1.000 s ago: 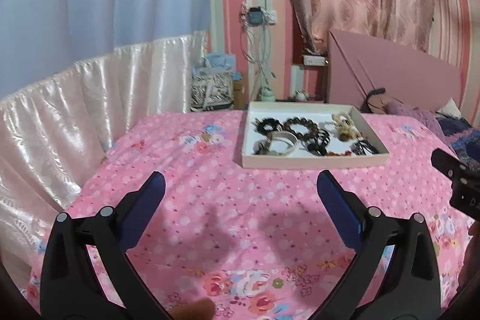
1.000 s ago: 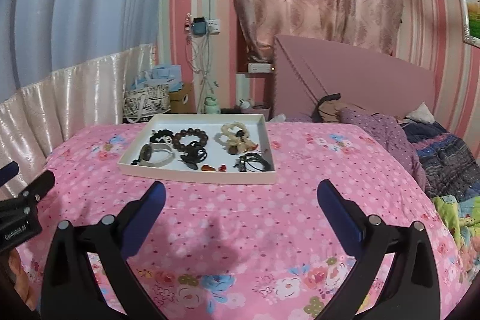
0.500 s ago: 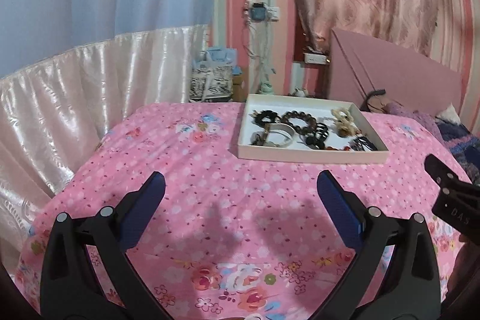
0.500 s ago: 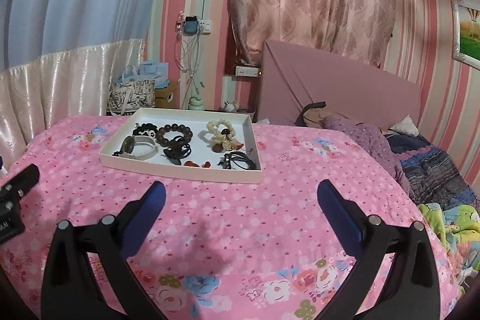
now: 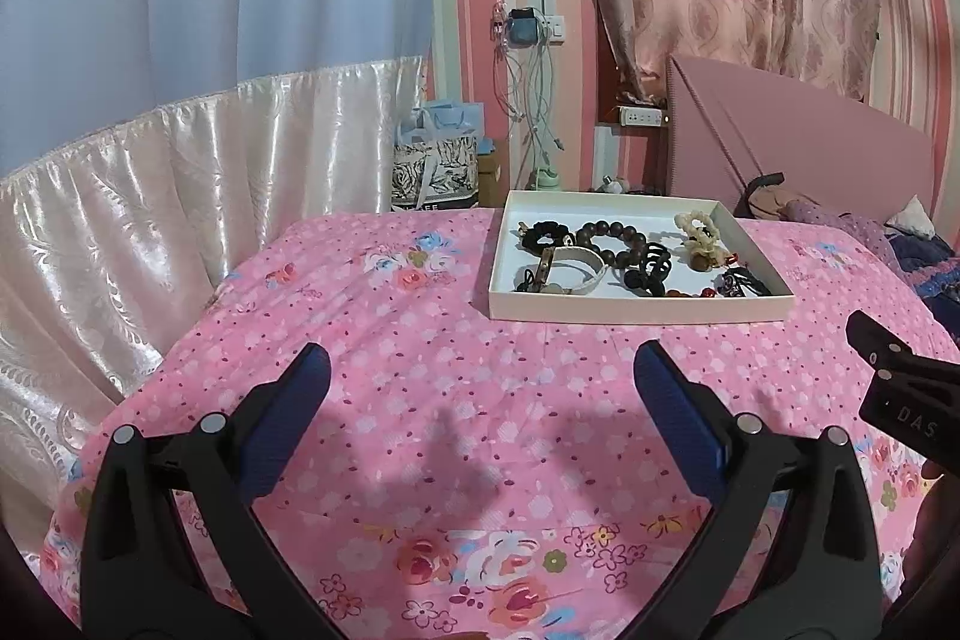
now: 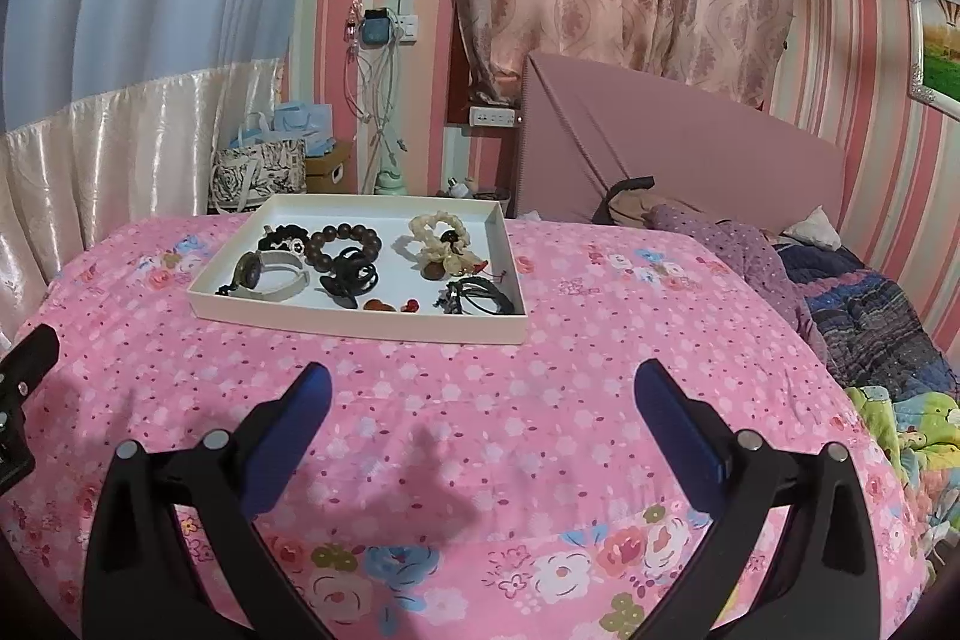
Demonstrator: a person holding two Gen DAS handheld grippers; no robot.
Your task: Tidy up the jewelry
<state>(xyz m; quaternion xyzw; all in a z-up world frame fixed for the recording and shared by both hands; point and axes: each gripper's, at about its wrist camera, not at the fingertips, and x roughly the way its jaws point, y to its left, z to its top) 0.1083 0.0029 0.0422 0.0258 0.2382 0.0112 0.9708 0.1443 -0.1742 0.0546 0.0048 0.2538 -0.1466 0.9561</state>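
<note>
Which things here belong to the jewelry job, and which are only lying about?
For the job:
- white tray
- brown bead bracelet
- cream bracelet
- watch with white strap
- black cord necklace
- left hand-held gripper, open
- right hand-held gripper, open

Lying about:
- gift bags
- charger cables
- folded blankets

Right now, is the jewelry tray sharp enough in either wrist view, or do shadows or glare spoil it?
Left wrist view: tray sharp, evenly lit, fisheye-bowed. Right wrist view: tray equally clear; a soft shadow falls only on the pink bedspread nearer the camera.
</note>
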